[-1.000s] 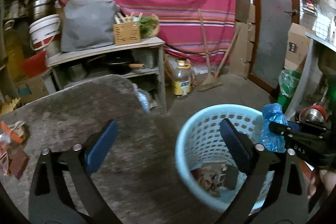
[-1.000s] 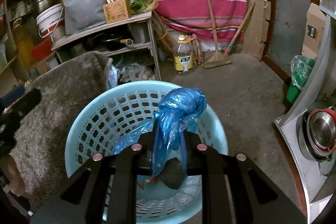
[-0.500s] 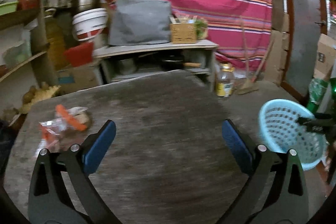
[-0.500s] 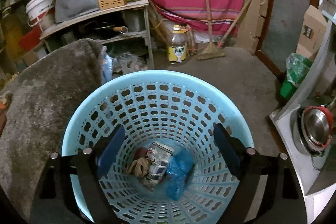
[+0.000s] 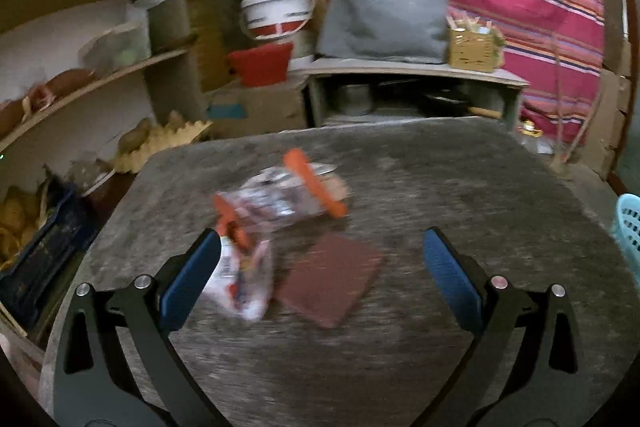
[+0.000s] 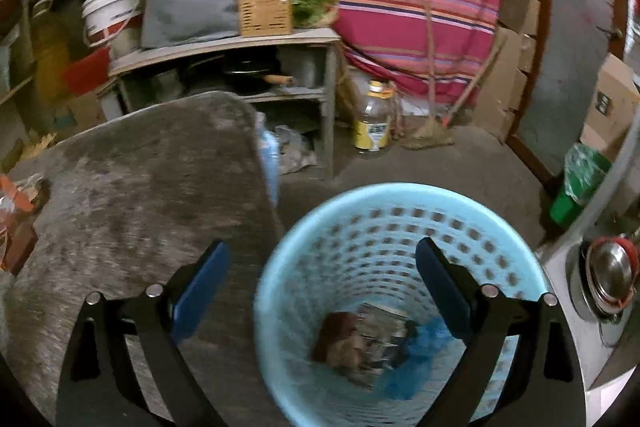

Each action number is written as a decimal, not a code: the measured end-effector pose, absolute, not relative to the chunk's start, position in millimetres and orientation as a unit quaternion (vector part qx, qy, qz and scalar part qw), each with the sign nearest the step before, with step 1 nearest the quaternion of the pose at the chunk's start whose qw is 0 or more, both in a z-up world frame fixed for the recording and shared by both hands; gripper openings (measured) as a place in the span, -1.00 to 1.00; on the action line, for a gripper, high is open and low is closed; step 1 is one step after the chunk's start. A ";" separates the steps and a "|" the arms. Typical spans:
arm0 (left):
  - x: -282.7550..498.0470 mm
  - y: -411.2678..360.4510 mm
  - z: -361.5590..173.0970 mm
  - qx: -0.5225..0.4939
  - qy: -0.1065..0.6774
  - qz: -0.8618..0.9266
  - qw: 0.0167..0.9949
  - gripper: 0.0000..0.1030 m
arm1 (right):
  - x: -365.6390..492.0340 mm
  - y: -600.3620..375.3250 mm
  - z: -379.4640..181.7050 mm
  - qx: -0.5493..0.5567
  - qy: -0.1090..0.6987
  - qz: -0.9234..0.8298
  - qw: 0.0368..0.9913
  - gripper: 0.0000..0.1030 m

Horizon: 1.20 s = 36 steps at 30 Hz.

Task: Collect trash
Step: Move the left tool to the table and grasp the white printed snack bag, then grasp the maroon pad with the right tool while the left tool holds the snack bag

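Observation:
Over the grey table (image 5: pixel 440 187) my left gripper (image 5: pixel 320 239) is open with nothing in it. Just ahead of it lie a clear wrapper with orange strips (image 5: pixel 280 199), a white printed wrapper (image 5: pixel 244 279) beside its left finger, and a brown square piece (image 5: pixel 332 279). My right gripper (image 6: pixel 323 247) hangs above the left rim of the light blue basket (image 6: pixel 360 211); its jaws are opening and nothing is between them. At the basket's bottom lie the blue bag (image 6: pixel 416 355) and other trash (image 6: pixel 360 339). The basket's edge (image 5: pixel 630 227) also shows in the left wrist view.
Behind the table stands a shelf unit (image 6: pixel 240 43) with a grey bundle, a wicker box and a white bucket (image 5: pixel 276 7). On the floor are a bottle (image 6: pixel 374 123), a broom and a green bin (image 6: pixel 576 187). A steel pot (image 6: pixel 608 271) sits at the right.
The right gripper opened and the blue bag fell into the basket; that gripper then shifted left toward the table. The left gripper swung left from the basket to the trash on the table.

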<state>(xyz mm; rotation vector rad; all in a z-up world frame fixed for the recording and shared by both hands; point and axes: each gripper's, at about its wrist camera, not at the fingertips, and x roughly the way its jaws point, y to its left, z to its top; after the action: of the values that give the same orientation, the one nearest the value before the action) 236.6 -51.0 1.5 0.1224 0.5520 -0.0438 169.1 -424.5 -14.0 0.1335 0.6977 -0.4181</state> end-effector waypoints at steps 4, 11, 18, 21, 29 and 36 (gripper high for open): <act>251.3 -23.7 -13.0 0.065 0.290 0.006 0.955 0.89 | 190.9 -387.3 -15.5 0.043 0.343 -0.184 0.920 0.79; 278.1 14.4 -40.3 0.054 0.333 0.028 0.941 0.89 | 215.4 -346.4 -20.6 0.043 0.351 -0.148 0.923 0.79; 298.6 30.6 -57.6 0.022 0.380 -0.008 0.925 0.25 | 232.3 -318.4 -24.5 0.037 0.358 -0.129 0.924 0.79; 298.0 32.5 -58.7 0.020 0.381 -0.019 0.924 -0.06 | 238.6 -303.1 -23.8 0.035 0.359 -0.117 0.925 0.79; 275.1 46.2 -45.4 0.030 0.366 -0.016 0.930 -0.14 | 250.4 -246.3 -22.3 0.010 0.360 -0.077 0.930 0.79; 250.7 90.9 -27.7 0.024 0.345 0.014 0.938 -0.14 | 258.7 -179.8 -28.5 -0.006 0.367 -0.027 0.930 0.79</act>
<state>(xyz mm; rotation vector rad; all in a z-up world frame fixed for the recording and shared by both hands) 250.7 90.9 -27.7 0.0492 0.7047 0.0293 258.7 -179.8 -28.5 -0.0133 0.7525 -0.0546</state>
